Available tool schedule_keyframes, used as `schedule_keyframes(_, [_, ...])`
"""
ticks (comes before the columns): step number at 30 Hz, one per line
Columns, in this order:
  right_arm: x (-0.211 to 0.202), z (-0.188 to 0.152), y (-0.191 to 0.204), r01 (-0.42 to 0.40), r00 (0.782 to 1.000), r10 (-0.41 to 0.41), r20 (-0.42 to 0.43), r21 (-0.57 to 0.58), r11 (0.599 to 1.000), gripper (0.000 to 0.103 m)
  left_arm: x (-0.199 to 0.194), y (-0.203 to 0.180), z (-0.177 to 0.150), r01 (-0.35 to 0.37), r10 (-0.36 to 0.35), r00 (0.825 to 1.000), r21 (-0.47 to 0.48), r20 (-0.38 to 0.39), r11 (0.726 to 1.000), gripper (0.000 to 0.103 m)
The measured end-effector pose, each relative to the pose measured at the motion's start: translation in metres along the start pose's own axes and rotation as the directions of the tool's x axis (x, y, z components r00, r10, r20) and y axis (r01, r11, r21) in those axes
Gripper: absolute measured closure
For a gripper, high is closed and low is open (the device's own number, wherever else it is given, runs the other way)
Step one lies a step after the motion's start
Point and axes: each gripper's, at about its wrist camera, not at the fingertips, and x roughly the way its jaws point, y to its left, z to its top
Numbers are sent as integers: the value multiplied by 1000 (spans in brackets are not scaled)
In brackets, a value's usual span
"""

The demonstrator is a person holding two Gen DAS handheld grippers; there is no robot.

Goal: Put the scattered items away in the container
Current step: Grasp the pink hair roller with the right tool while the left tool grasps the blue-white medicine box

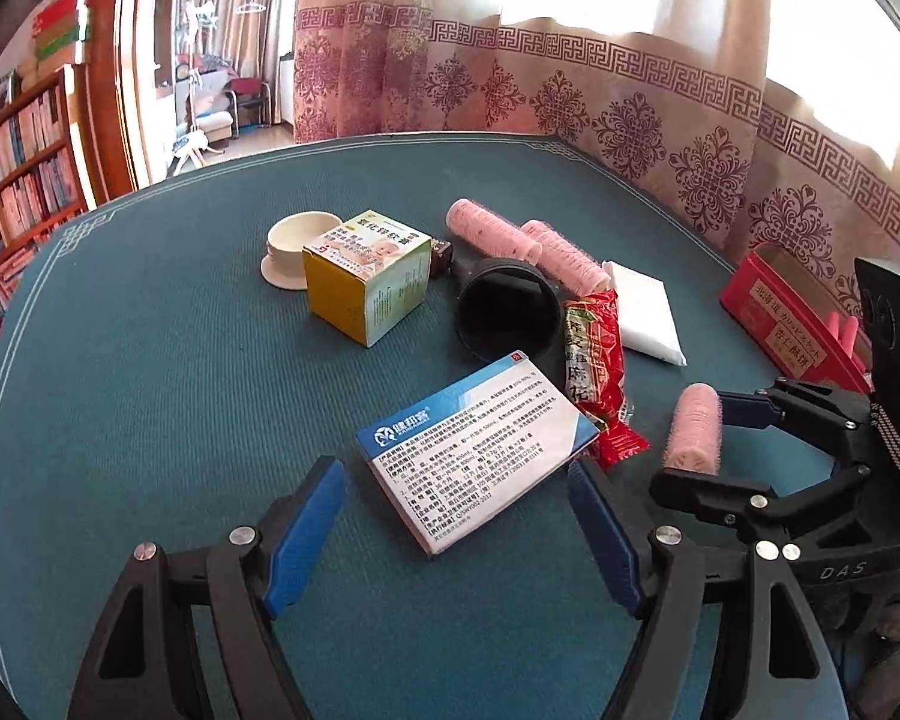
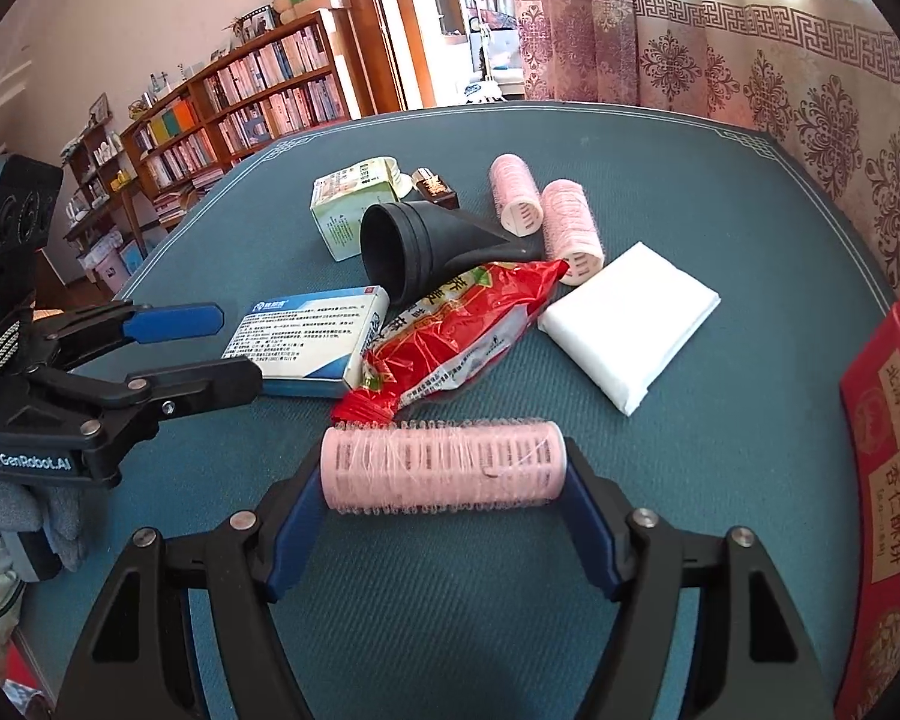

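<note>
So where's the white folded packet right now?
The white folded packet lies flat on the table, right of the red snack bag in the right wrist view, just in front of the two pink rollers.

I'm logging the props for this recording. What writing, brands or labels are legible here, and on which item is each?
"GenRobot.AI": on the left gripper body.
"DAS": on the right gripper body.
"健邦客": blue-and-white medicine box; its fine print is too small to read.
"氧化锌软膏": yellow-and-green ointment box.
"杏仁酥饼": label on the red biscuit box; the line above it is unclear.
Red snack packet: characters distorted, not reliably readable.
</note>
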Motion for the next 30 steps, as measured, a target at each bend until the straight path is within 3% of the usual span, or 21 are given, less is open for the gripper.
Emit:
schedule_keyframes(5, [-5,-6,-6,-5,1000,5,2,15,1000,28,10,-7,7,-11,11,1000,124,-2,992,25])
schedule_keyframes(10, [-3,-6,-6,-6,1000,6,4,14,1000,28,22,-18,8,-24,28,1000,280,-11,960,25])
schedule_keyframes(14, [-3,-8,-6,-10,1000,10,8,18,1000,28,40,-13,14,-12,31,998,322,-54,947,25])
schedule_keyframes(16, [-2,-8,-7,-13,1000,12,9,19,1000,28,43,-11,18,3,19,998,315,-65,949,24])
schedule_keyframes(21, [-2,-8,-7,-14,1000,14,11,21,1000,28,43,-14,16,-44,60,997,256,-54,966,25])
schedule_keyframes(28, [-4,-8,-9,-27,999,26,28,36,999,29,28,-16,1,-68,72,997,108,-32,992,46])
schedule_keyframes(30, [-6,-8,-12,-29,999,28,36,49,998,29,17,-14,-4,-72,73,997,48,-10,996,47])
